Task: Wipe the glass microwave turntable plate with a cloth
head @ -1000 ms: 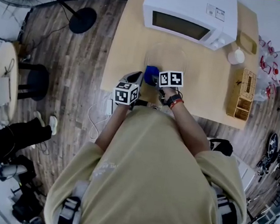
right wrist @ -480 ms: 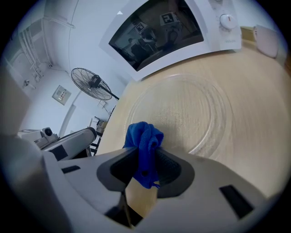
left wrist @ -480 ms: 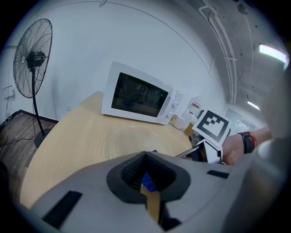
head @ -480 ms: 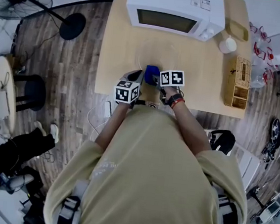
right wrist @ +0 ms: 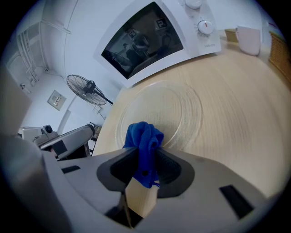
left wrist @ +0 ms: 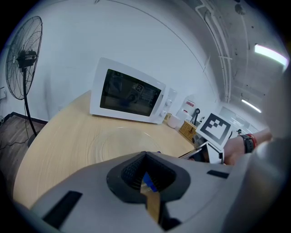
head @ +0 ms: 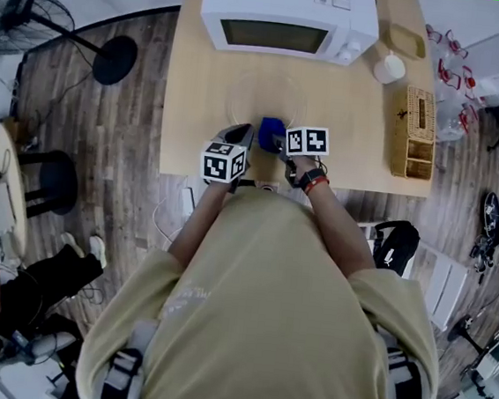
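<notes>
The clear glass turntable plate [head: 264,98] lies flat on the wooden table [head: 361,153] in front of the microwave [head: 291,17]. My right gripper [head: 278,140] is shut on a bunched blue cloth [head: 272,131] at the plate's near rim. In the right gripper view the cloth [right wrist: 144,141] sticks up between the closed fingers of the right gripper [right wrist: 145,152], with the plate [right wrist: 168,109] just beyond. My left gripper [head: 241,134] hovers beside it on the left, near the plate's front-left edge. In the left gripper view the left gripper [left wrist: 145,154] has its tips together and holds nothing; the plate [left wrist: 120,141] lies ahead.
A white cup [head: 388,69] and a wicker basket [head: 413,132] stand at the table's right side. The microwave [left wrist: 129,98] has its door closed. A standing fan [head: 30,12] is on the floor to the left, and a seated person is at the lower left.
The head view has shifted, so the table and microwave sit further left in the picture. Both grippers keep their places by the plate's near rim, and the cloth stays gripped.
</notes>
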A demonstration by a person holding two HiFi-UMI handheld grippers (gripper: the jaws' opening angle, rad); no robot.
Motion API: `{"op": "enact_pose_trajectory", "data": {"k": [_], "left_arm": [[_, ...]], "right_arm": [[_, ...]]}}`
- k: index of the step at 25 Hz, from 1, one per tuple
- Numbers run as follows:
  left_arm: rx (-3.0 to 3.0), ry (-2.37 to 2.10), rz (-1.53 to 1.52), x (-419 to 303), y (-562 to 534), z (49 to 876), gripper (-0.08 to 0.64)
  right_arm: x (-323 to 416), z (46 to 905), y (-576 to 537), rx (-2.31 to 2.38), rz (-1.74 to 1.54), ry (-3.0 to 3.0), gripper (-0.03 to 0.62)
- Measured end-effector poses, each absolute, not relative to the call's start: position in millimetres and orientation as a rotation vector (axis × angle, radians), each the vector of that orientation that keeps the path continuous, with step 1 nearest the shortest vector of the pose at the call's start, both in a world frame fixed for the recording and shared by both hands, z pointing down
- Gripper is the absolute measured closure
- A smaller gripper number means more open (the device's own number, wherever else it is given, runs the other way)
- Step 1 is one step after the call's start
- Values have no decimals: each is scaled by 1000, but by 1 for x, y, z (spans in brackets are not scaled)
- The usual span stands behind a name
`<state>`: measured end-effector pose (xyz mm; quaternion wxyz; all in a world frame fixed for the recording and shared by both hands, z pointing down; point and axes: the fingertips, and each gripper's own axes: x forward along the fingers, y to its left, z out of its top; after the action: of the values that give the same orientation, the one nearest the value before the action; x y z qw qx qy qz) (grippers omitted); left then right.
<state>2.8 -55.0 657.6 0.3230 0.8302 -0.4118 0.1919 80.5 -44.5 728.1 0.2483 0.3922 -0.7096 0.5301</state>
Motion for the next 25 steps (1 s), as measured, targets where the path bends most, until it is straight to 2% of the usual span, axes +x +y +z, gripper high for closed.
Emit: {"op": "enact_pose_trajectory", "data": {"k": [17, 25], "left_arm": [[2228, -1115, 504, 11, -41, 639, 541], [2340, -1311, 468, 2, -68, 577, 541]], "right_arm": [[135, 712, -35, 1318, 1503, -1942, 469], [166, 616, -60, 1514, 1116, -2075, 471]]}}
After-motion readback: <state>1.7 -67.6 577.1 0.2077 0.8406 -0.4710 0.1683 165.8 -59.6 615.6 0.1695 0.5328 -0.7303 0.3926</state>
